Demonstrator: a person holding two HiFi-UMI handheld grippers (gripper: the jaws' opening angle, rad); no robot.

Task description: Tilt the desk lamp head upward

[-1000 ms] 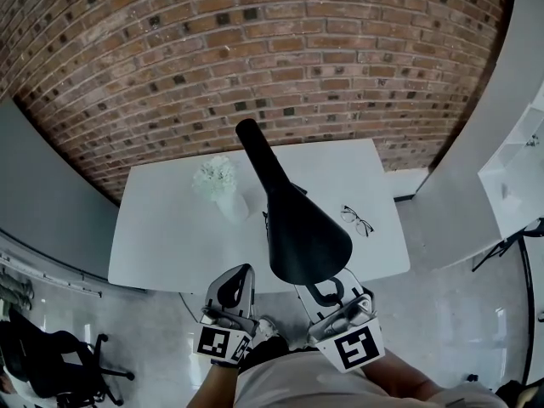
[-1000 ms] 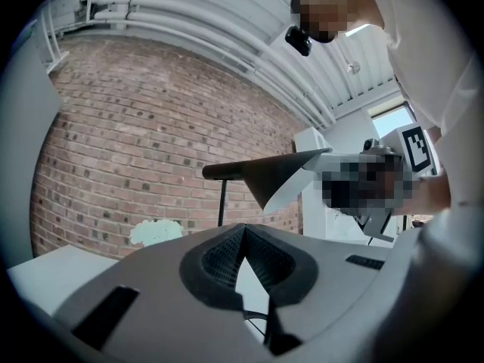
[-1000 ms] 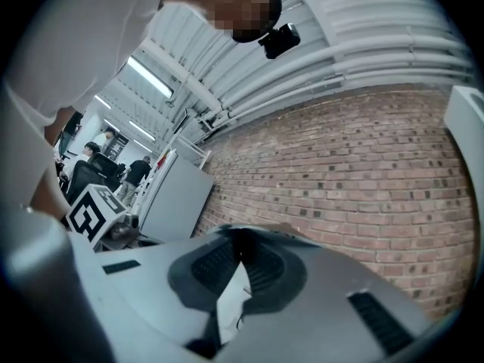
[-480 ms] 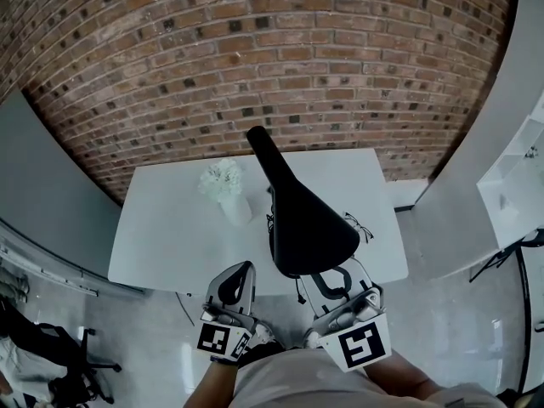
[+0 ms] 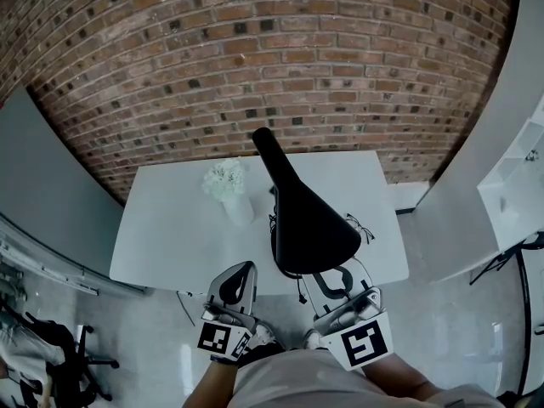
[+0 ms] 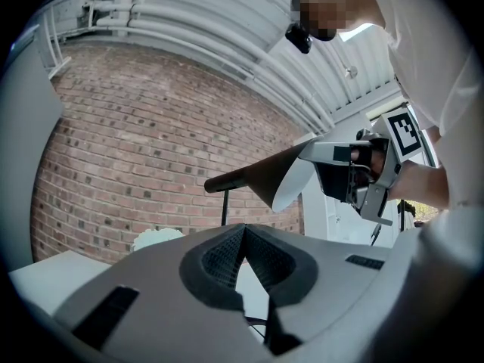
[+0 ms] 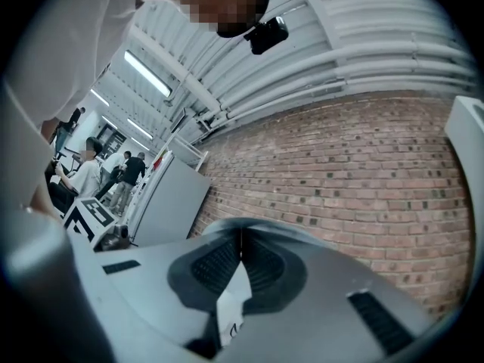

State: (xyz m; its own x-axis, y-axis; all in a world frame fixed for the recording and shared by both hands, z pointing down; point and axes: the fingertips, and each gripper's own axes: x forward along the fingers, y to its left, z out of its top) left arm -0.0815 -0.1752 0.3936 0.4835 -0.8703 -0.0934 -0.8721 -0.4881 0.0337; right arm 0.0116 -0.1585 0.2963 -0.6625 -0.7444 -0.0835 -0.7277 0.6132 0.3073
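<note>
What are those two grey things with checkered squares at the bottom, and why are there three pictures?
They are grippers: pinching tools that a person holds, the left gripper and the right gripper. The picture from above comes from a camera on the person's head. The other two come from cameras riding on each gripper, looking along its jaws. On the white table stand a black desk lamp and a vase of white flowers; glasses peek out beside the lamp. Both grippers have their jaws together with nothing between them.
</note>
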